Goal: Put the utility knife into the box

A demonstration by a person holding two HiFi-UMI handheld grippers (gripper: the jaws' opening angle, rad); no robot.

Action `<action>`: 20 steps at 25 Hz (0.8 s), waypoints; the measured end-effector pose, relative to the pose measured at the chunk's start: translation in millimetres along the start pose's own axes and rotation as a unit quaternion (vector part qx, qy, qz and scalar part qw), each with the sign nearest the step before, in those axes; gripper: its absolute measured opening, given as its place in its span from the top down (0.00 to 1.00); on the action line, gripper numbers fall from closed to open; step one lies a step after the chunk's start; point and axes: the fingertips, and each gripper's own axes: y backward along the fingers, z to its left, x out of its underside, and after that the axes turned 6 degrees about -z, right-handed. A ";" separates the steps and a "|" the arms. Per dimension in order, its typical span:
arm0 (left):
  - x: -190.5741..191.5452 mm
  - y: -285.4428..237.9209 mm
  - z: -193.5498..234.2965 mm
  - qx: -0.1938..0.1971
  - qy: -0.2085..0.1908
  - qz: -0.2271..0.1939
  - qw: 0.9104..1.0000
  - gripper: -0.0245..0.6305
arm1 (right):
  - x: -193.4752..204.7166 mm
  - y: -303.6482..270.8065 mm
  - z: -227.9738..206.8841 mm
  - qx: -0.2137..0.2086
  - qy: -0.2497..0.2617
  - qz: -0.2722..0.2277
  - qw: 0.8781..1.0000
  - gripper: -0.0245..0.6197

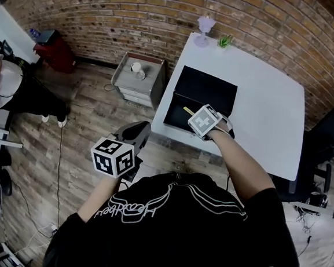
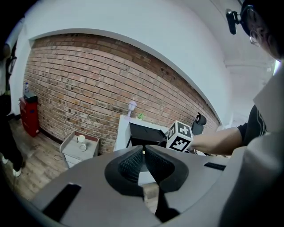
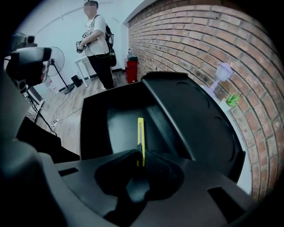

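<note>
At the desk's (image 1: 268, 110) near left corner, an open black box (image 1: 204, 91) is set, close to the left edge. Off the near edge, well apart from the box, the left tool (image 2: 144, 153) is held with its jaws pressed together on nothing. Over the box's near side the right tool (image 3: 140, 156) is tipped steeply downward, its jaws pinching the yellow utility knife (image 3: 140, 133) by one end, so that most of the slim body is left sticking out toward the box's dark floor. The knife is thus carried above the box and is not yet laid in it.

Several risks can be judged from this. With so short a hold on so thin a body, the knife may be swung or slipped between the pads if its free end is knocked against a wall or the rim. If it is released from too high, it may be bounced out. Since the box is steadied by nothing and lies near the edge, it may be shoved off by a hard push.
</note>
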 end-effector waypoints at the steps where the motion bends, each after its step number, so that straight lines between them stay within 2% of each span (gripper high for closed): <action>1: 0.4 0.0 1.0 0.000 0.001 0.000 1.000 0.90 | -0.4 -2.1 -1.0 0.002 0.006 0.003 1.000 0.87; 7: -0.9 -0.4 5.4 0.002 0.005 0.001 1.000 0.90 | -0.3 -1.0 -6.5 0.004 0.021 0.021 1.000 0.86; 9: 0.1 0.4 5.6 0.003 0.007 0.000 1.000 0.90 | 0.5 -1.7 -0.9 -0.010 0.021 0.018 1.000 0.86; 10: 0.7 0.5 5.7 0.005 0.007 0.000 1.000 0.90 | 1.3 -1.9 2.4 -0.020 0.021 0.017 0.999 0.83; 12: 1.0 0.1 6.6 0.007 0.007 0.003 1.000 0.90 | 0.4 -0.1 6.3 -0.035 0.014 0.013 0.999 0.69; 18: -1.5 -2.7 8.3 0.012 0.007 0.004 1.000 0.90 | -11.0 20.0 4.3 -0.040 -0.028 -0.037 0.998 0.63; 20: -2.5 -3.6 5.3 0.014 0.005 0.003 1.000 0.90 | -16.2 32.5 7.5 -0.048 -0.041 -0.068 0.996 0.62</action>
